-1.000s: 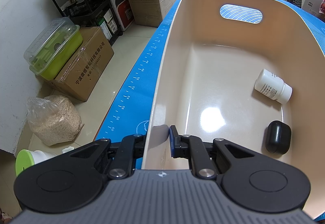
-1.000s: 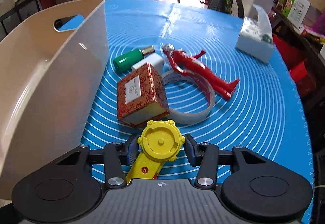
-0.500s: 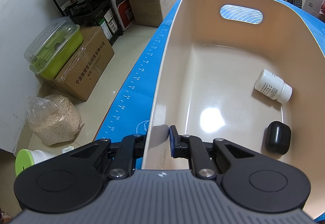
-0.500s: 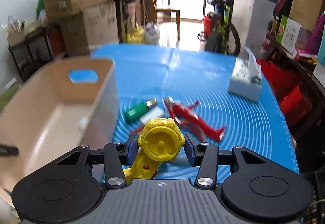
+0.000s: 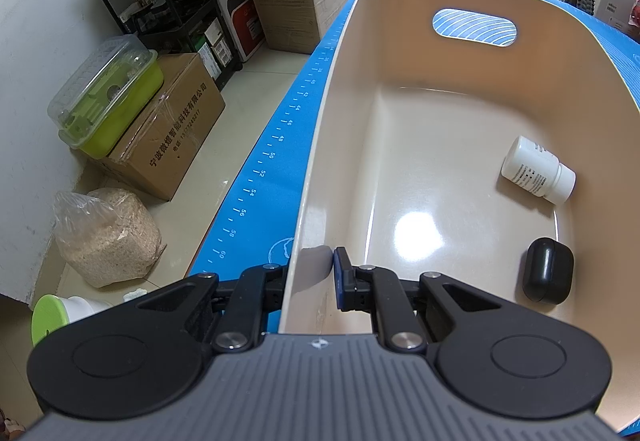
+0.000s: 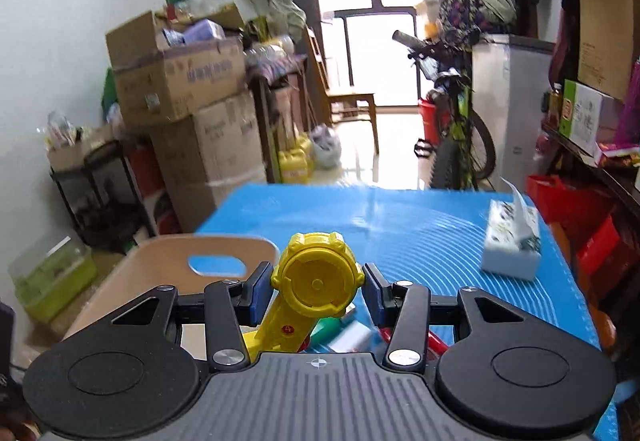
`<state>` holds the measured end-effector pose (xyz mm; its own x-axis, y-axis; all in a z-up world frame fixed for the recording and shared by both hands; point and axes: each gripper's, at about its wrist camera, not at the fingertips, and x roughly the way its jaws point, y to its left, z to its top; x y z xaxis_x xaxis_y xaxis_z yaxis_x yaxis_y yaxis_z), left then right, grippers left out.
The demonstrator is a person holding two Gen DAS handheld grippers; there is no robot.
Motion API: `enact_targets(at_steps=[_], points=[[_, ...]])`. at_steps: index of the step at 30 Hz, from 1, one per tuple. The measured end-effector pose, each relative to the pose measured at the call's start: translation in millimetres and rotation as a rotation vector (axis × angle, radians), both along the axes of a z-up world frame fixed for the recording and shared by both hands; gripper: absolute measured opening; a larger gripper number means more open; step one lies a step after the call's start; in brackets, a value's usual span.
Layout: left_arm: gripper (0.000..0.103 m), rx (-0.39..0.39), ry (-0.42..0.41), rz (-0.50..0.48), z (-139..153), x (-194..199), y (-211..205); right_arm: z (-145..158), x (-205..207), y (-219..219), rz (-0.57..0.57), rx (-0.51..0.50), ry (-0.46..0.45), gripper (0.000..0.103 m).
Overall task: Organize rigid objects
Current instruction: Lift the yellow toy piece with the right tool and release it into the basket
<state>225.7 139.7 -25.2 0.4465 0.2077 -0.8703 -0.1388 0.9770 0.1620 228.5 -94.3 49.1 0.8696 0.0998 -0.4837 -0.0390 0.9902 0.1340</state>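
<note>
My left gripper is shut on the near wall of the beige bin, one finger outside and one inside. On the bin's floor lie a white pill bottle and a black oval case. In the right wrist view my right gripper is shut on a yellow toy with a round gear-like head, held in the air above the blue mat. The beige bin shows at lower left. Under the toy, a green object and a white one peek out.
A tissue box stands on the mat at the right. Beyond the table are stacked cardboard boxes, a bicycle and a black shelf. Left of the table, a carton and a grain bag sit on the floor.
My right gripper has risen with the yellow toy and tipped up, so the items on the mat have dropped out of view. The left gripper and bin have not moved.
</note>
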Motion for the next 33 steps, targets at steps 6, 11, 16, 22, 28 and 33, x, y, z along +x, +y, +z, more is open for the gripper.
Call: enact_targets(at_steps=[6,11,16,22,28,33], points=[[0.017,0.000,0.000,0.000,0,0,0,5,6,22,0.065,0.017,-0.036,0.053],[0.017,0.006,-0.001,-0.003,0,1,-3,-5,11,46,0.131,0.012,-0.023,0.053],[0.017,0.005,-0.001,-0.003,0,1,-3,-22,18,71,0.189,-0.019,0.041,0.053],[0.017,0.005,-0.001,-0.003,0,1,-3,-47,24,99,0.243,-0.101,0.122,0.053],[0.017,0.006,-0.001,-0.003,1,1,-3,-61,29,111,0.274,-0.139,0.194,0.053],[0.017,0.007,-0.002,-0.005,2,1,-3,-69,29,108,0.269,-0.152,0.247,0.053]])
